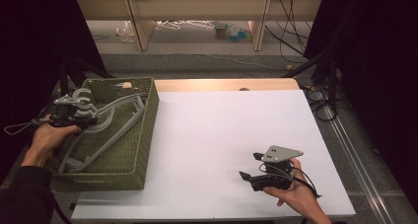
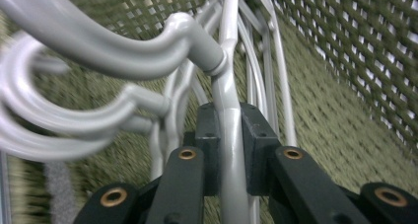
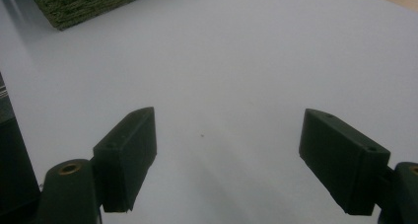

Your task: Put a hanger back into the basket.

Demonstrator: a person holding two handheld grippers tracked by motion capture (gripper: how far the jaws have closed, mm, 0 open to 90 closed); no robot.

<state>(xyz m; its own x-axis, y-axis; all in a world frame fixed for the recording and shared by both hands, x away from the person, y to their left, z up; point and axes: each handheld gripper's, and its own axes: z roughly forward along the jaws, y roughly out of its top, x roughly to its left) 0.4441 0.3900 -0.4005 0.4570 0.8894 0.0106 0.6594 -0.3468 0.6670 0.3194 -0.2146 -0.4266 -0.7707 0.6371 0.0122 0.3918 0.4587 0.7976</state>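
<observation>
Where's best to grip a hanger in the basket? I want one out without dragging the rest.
Likely the neck just under the hook, as the left gripper does on the top hanger: come from above, since the basket walls block the sides.

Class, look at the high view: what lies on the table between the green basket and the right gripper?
Nothing. In the high view the white table is bare between the basket and the right gripper, whose jaws stand open.

One green basket sits on the bench; several grey hangers lie inside (exact count unclear); two tongs.
</observation>
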